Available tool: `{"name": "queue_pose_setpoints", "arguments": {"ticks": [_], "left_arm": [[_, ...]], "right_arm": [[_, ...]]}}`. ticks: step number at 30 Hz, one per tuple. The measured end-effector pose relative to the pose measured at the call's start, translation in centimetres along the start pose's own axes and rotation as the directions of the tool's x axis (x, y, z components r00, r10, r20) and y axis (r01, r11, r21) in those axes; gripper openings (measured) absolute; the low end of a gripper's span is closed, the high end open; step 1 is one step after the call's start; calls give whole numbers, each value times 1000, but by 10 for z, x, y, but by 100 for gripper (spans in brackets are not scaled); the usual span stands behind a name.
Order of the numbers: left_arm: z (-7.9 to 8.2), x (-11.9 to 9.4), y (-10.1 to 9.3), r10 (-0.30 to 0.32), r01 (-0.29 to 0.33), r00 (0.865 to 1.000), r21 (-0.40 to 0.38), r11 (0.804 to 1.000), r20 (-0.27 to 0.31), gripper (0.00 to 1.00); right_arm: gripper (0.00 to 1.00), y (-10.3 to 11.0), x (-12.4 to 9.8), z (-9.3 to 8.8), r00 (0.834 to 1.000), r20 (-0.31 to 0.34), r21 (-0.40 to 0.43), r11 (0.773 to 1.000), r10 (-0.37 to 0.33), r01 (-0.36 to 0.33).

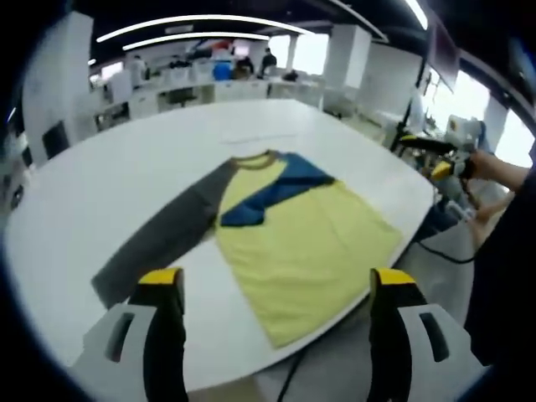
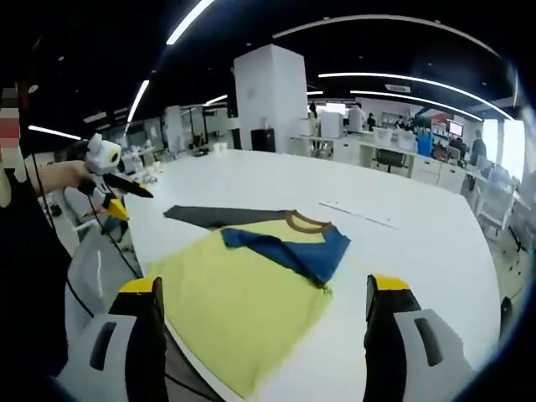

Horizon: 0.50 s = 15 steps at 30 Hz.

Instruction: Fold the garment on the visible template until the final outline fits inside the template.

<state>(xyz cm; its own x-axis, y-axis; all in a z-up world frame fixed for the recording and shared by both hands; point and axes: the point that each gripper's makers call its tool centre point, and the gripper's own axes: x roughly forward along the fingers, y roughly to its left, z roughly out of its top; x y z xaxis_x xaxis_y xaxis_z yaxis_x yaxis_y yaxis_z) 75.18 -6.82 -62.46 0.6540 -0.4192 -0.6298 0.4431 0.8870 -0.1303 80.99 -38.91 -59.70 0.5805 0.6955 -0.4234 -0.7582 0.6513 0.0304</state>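
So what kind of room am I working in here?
Probably a large open-plan office or lab: a big white table holds the shirt, rows of desks with people stand behind it, and long strip lights run across a dark ceiling.

1. An open-plan office or lab.
2. Long ceiling light strips (image 2: pixel 394 18) run overhead.
3. Rows of desks (image 2: pixel 381 151) with seated people (image 1: pixel 268 60).
4. A large white table (image 1: pixel 100 184) and a white pillar (image 2: pixel 268 96).
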Motion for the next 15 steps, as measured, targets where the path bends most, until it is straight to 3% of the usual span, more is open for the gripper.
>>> {"name": "queue_pose_setpoints", "arguments": {"ticks": [10, 15], "left_arm": [[-6, 0, -1, 8, -8, 1000, -2, 1000, -14, 87], [-3, 2, -4, 2, -2, 1000, 0, 1000, -11, 87]], "right_arm": [[100, -9, -24, -37, 996, -62, 49, 996, -67, 70], [100, -8, -25, -42, 994, -83, 48, 996, -67, 71]]}}
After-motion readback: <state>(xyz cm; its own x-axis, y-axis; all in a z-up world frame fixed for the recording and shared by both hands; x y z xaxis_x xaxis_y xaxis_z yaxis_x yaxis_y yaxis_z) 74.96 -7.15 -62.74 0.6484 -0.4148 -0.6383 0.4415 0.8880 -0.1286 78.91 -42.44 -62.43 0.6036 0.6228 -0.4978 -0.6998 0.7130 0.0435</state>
